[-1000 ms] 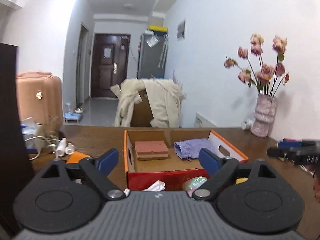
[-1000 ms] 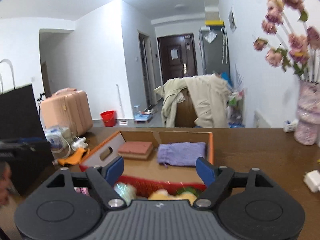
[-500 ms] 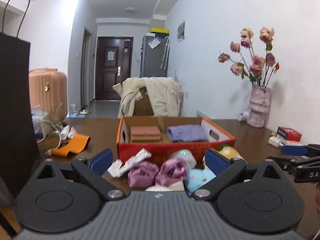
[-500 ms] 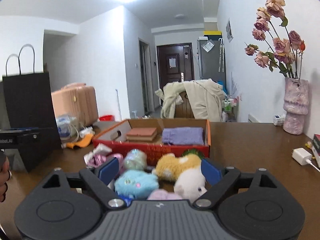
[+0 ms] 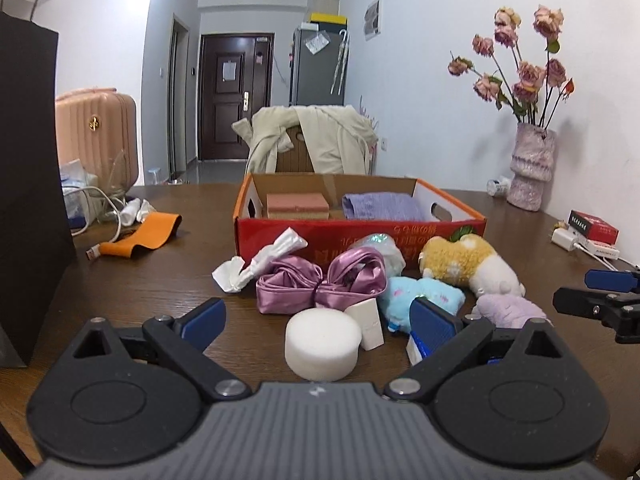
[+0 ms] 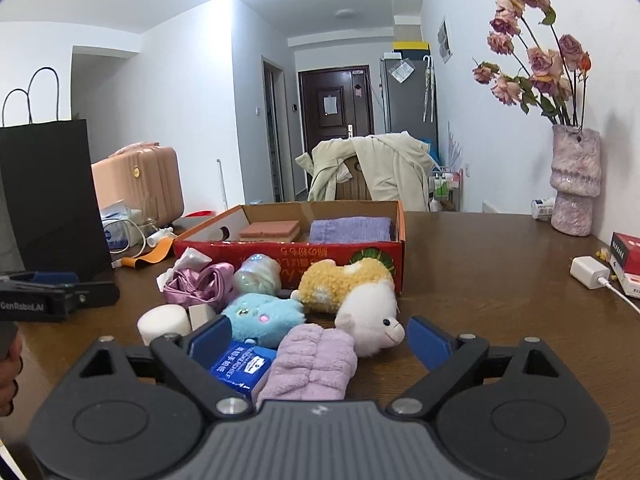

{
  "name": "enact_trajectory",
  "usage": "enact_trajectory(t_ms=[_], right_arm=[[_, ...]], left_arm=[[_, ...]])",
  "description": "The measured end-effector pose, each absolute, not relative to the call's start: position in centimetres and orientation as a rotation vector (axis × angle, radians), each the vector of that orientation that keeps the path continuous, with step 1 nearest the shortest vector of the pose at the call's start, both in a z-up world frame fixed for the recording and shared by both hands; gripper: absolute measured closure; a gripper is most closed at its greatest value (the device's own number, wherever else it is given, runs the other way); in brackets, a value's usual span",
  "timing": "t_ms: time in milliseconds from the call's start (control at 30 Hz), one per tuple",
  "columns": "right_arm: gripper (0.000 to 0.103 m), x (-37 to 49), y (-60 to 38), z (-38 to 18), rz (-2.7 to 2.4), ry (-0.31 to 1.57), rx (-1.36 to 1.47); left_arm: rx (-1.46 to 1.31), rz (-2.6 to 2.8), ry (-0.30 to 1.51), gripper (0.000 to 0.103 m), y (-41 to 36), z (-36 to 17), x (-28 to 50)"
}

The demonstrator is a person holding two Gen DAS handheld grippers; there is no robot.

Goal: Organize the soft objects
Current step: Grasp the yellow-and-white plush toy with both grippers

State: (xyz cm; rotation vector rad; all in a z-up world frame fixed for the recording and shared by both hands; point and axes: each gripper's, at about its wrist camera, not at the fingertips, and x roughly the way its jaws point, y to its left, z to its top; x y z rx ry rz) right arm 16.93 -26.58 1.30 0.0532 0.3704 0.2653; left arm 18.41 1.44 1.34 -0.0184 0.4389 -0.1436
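Left claw: the left claw [image 5: 318, 316] hung low over the near edge of the bench [image 5: 160, 272] with its jaws spread wide and nothing gripped; the white foam puck [image 5: 322, 344] sat on the wood between the blue pads [image 5: 204, 318], touching neither.
Right claw: the right claw [image 6: 320, 340] was released too, its jaws having just been opening; the lilac plush roll [image 6: 310, 364] and a blue tissue pack [image 6: 240, 364] lay between the pads, not pressed.
Soft pile: all of it lay on the bench in front of the box, outside it.
Pink satin bow: the pink satin bow [image 5: 320, 282] lay just behind the puck, with a white crumpled cloth [image 5: 256, 262] touching its left end.
Plush toys: a light-blue plush [image 6: 264, 314] lay beside a yellow-and-white plush animal [image 6: 352, 292], whose body touched the box front; an iridescent pouch [image 6: 258, 274] stood behind the blue one.
White card: a small white card [image 5: 370, 322] stood just right of the puck.
Box: the red cardboard box [image 5: 360, 236] held a pink sponge block [image 5: 298, 204] on the left and a folded purple cloth [image 5: 380, 206] on the right, apart from each other.
Bench edges: a black paper bag [image 5: 28, 184] stood at far left, an orange strap [image 5: 148, 234] and white cables near it; a vase of dried roses [image 5: 530, 168] stood at far right by the wall, a white charger [image 6: 588, 272] and red carton [image 6: 626, 258] nearer.
Hand: part of a hand [image 6: 10, 368] showed at the left border of the right view.
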Motion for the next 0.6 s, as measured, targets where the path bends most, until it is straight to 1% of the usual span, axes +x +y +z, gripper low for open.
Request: enact_trajectory(t_ms=[200,367,400,433,467,500,533,567,600], right_arm=[[0.019,19.5,-25.9,0.8,0.298,0.408,0.062],[0.02,22.8,-26.4,0.2,0.259,0.434,0.065],[0.022,23.4,-26.7,0.0,0.243,0.44,0.07],[0.024,24.2,-27.1,-0.1,0.225,0.445,0.081],[0.025,25.0,-27.7,-0.4,0.213,0.454,0.099],[0.029,25.9,-28.1,-0.7,0.209,0.469,0.115],[0.033,26.7,-28.4,-1.0,0.209,0.491,0.126],[0.034,27.4,-28.6,-1.3,0.214,0.509,0.135],[0.035,28.0,-28.9,-1.5,0.223,0.518,0.145]], left_arm=[[-0.015,-0.135,0.488,0.003,1.2,0.4,20.9],[0.004,-0.153,0.49,0.003,0.4,0.5,22.7],[0.001,-0.166,0.486,0.003,-0.1,0.6,23.1],[0.0,-0.175,0.483,0.005,-0.7,0.7,23.6],[-0.002,-0.184,0.479,0.01,-1.3,0.8,23.9],[-0.004,-0.202,0.472,0.013,-2.0,0.9,24.4],[-0.004,-0.218,0.47,0.021,-2.8,1.1,24.8],[-0.006,-0.24,0.47,0.027,-3.7,1.4,25.5],[-0.011,-0.265,0.471,0.029,-4.6,1.6,26.0]])
